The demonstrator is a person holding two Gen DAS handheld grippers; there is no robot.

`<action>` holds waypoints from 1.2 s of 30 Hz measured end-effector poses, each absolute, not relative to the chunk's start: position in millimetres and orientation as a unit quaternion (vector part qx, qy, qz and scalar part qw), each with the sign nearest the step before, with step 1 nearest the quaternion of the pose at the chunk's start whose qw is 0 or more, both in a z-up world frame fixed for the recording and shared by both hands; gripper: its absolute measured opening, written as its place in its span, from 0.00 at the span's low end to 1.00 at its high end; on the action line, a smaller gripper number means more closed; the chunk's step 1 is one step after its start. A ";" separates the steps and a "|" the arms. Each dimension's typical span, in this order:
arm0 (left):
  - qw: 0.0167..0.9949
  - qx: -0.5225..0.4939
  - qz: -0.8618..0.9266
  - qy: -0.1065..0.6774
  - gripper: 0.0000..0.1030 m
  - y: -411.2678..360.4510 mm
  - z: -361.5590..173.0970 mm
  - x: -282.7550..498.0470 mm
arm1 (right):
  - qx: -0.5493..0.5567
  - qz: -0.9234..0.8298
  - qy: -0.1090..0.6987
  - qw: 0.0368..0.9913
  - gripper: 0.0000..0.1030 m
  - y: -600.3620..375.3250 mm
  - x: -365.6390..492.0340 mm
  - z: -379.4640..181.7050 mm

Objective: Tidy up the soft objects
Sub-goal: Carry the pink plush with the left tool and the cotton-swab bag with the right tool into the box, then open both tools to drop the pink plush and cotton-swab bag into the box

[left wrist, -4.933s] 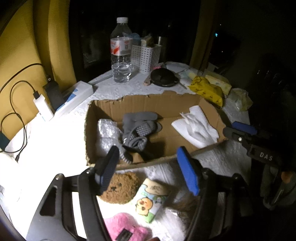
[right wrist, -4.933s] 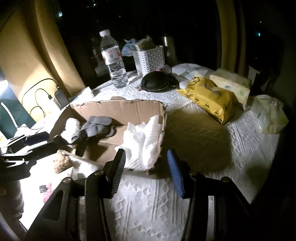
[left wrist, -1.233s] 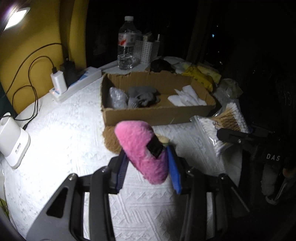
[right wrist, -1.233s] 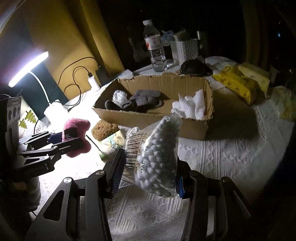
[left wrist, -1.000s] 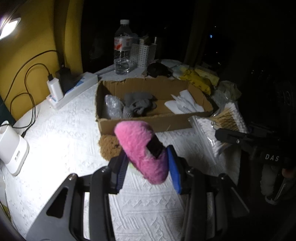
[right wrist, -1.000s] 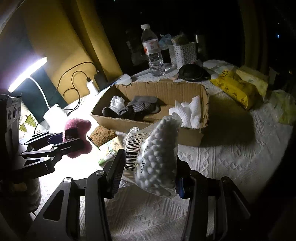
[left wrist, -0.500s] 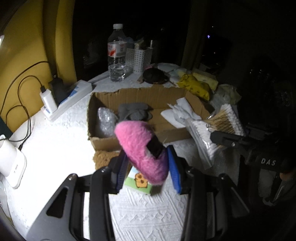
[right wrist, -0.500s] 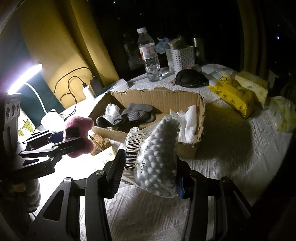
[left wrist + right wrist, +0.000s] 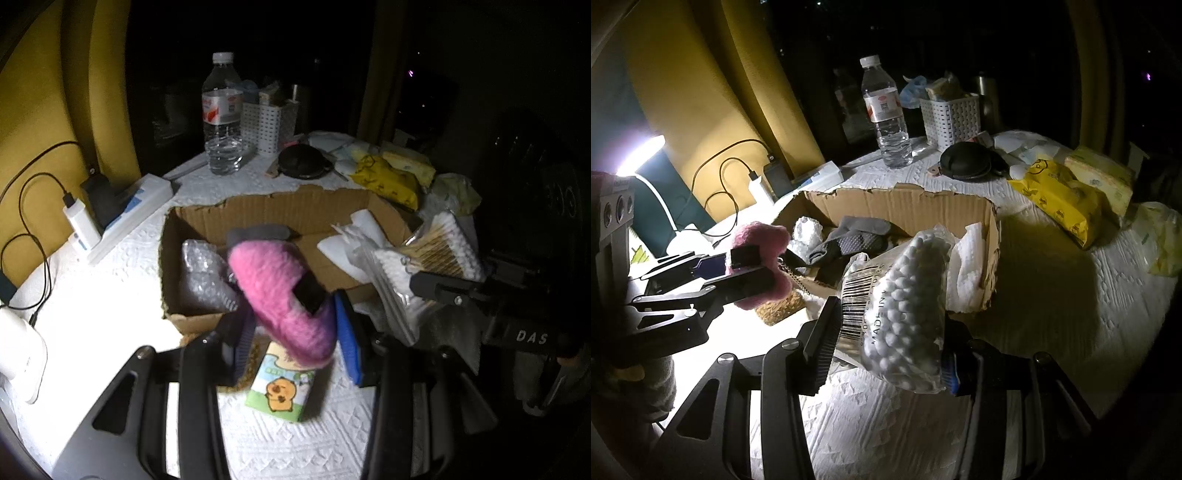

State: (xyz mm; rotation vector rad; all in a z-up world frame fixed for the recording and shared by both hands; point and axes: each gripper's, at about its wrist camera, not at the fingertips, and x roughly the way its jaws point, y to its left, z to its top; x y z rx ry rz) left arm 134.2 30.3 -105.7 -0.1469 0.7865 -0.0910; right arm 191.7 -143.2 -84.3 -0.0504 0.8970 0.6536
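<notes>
My left gripper (image 9: pixel 293 341) is shut on a fluffy pink plush (image 9: pixel 280 295) with a black tag, held in the air at the near wall of an open cardboard box (image 9: pixel 280 212). The right wrist view shows the same pink plush (image 9: pixel 759 240) left of the box (image 9: pixel 905 203). My right gripper (image 9: pixel 886 356) is shut on a clear bag of cotton swabs (image 9: pixel 905 314), raised before the box's front right corner. Inside lie grey socks (image 9: pixel 853 236), a bubble-wrap wad (image 9: pixel 201 273) and white tissue (image 9: pixel 967 266). A tissue pack with a cartoon animal (image 9: pixel 282 382) and a brown plush (image 9: pixel 779 308) lie on the cloth.
A water bottle (image 9: pixel 221 118), a white basket (image 9: pixel 266 125), a black round case (image 9: pixel 304 162) and yellow packets (image 9: pixel 388 181) stand behind the box. A power strip with chargers and cables (image 9: pixel 110 218) runs along the left. A lit lamp (image 9: pixel 639 155) glows far left.
Both grippers have moved forward to the box with their loads still gripped. The box now looms larger and the pink plush overlaps its near wall; the tissue pack shows beneath it.
</notes>
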 end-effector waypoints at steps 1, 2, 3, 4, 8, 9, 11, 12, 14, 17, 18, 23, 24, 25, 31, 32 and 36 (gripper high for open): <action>0.920 -0.071 -0.045 0.384 0.41 30.2 -106.7 136.2 | -0.023 0.310 0.426 0.850 0.48 -143.0 192.3 -84.8; 0.919 -0.071 -0.045 0.385 0.41 30.2 -107.6 138.5 | -0.023 0.309 0.426 0.850 0.48 -142.5 194.2 -85.3; 0.919 -0.071 -0.045 0.385 0.41 30.6 -108.2 140.6 | -0.022 0.308 0.426 0.850 0.48 -142.4 194.5 -85.9; 0.919 -0.072 -0.046 0.385 0.41 30.9 -108.6 142.9 | -0.021 0.308 0.427 0.850 0.48 -141.6 196.4 -86.8; 0.919 -0.076 -0.045 0.385 0.41 33.9 -111.2 153.8 | -0.020 0.307 0.430 0.849 0.48 -138.8 204.9 -90.8; 0.919 -0.076 -0.044 0.385 0.41 34.8 -112.0 156.8 | -0.020 0.306 0.430 0.849 0.48 -138.6 206.9 -91.4; 0.918 -0.076 -0.043 0.387 0.41 36.0 -113.5 162.1 | -0.019 0.306 0.431 0.849 0.48 -138.3 210.9 -92.0; 0.918 -0.075 -0.042 0.388 0.41 37.3 -114.7 165.7 | -0.019 0.305 0.430 0.850 0.48 -138.2 213.3 -91.9; 0.917 -0.072 -0.043 0.389 0.41 37.9 -115.9 171.1 | -0.016 0.302 0.429 0.851 0.48 -138.7 219.0 -91.2; 0.918 -0.071 -0.044 0.389 0.41 38.6 -117.3 179.6 | -0.011 0.298 0.426 0.854 0.48 -140.4 228.0 -90.3; 0.918 -0.072 -0.043 0.389 0.41 39.3 -118.1 182.0 | -0.010 0.296 0.426 0.855 0.48 -140.2 232.5 -90.5; 0.915 -0.077 -0.049 0.392 0.41 39.7 -123.9 194.8 | -0.011 0.296 0.425 0.855 0.48 -135.6 244.5 -92.2; 0.915 -0.077 -0.050 0.394 0.41 39.7 -125.9 197.4 | -0.010 0.296 0.425 0.855 0.48 -134.3 246.2 -92.6; 0.914 -0.078 -0.050 0.395 0.41 39.5 -127.0 199.2 | -0.010 0.297 0.425 0.855 0.48 -132.7 247.7 -93.5; 0.907 -0.075 -0.056 0.411 0.41 37.5 -140.1 209.1 | -0.014 0.300 0.433 0.850 0.48 -121.4 256.7 -103.8; 0.906 -0.075 -0.057 0.414 0.41 37.1 -142.2 209.7 | -0.015 0.301 0.436 0.848 0.48 -119.3 257.2 -106.8; 0.901 -0.073 -0.057 0.423 0.41 38.1 -149.7 212.4 | -0.024 0.296 0.448 0.843 0.48 -110.9 258.2 -120.5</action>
